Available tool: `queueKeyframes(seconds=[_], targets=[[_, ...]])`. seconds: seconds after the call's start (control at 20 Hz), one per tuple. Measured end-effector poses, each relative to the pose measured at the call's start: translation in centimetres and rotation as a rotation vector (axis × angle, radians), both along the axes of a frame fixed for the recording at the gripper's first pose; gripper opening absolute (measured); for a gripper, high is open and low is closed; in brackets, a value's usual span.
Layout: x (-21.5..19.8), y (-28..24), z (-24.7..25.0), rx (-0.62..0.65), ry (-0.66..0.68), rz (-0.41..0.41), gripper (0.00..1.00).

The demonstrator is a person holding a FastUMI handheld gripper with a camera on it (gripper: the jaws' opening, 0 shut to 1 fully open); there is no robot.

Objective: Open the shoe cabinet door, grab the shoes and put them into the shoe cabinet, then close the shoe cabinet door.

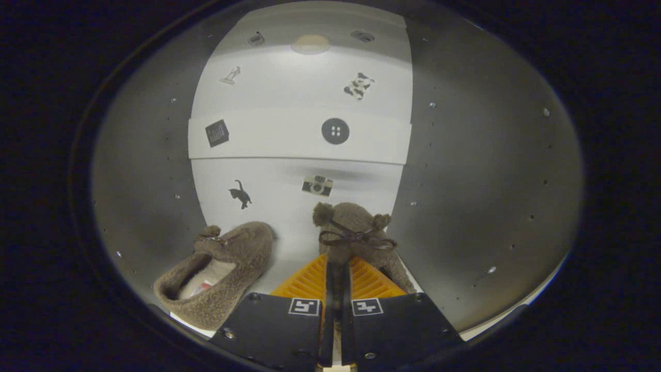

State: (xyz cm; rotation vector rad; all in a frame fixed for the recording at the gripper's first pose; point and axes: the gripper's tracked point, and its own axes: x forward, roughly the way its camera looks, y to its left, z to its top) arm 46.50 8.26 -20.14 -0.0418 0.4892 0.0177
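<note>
A white cabinet with small stickers on its panels stands straight ahead between grey walls, its door looking shut or nearly so, though a dark shadow under the upper panel makes that hard to judge. Two fuzzy brown slippers sit on the pale floor in front of it. The gripper has its fingers drawn close together on the right slipper, pinching the upper near its dark bow; only a narrow gap shows between them, and both seem to press on the fabric. The left slipper lies just beside the fingers, opening upward, apart from the gripped one. The step in hand looks like grabbing the shoes. If the door is indeed closed, it must be opened first; otherwise the next move calls for lifting this slipper without letting the soft edge slip, then carrying it forward into the cabinet.
</note>
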Motion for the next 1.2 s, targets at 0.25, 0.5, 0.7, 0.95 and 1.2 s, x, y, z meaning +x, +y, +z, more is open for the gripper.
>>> queueKeyframes(seconds=[0.25,0.5,0.7,0.95,1.2], targets=[[-0.2,0.1,0.3,-0.008,-0.003,0.001,0.39],[-3.3,-0.7,2.8,-0.010,-0.040,-0.014,0.70],[-8.0,-0.7,5.8,0.047,-0.096,0.048,0.90],[-16.0,-1.9,11.4,0.041,-0.218,0.091,1.00],[-26.5,-4.6,19.6,-0.020,-0.380,0.118,1.00]])
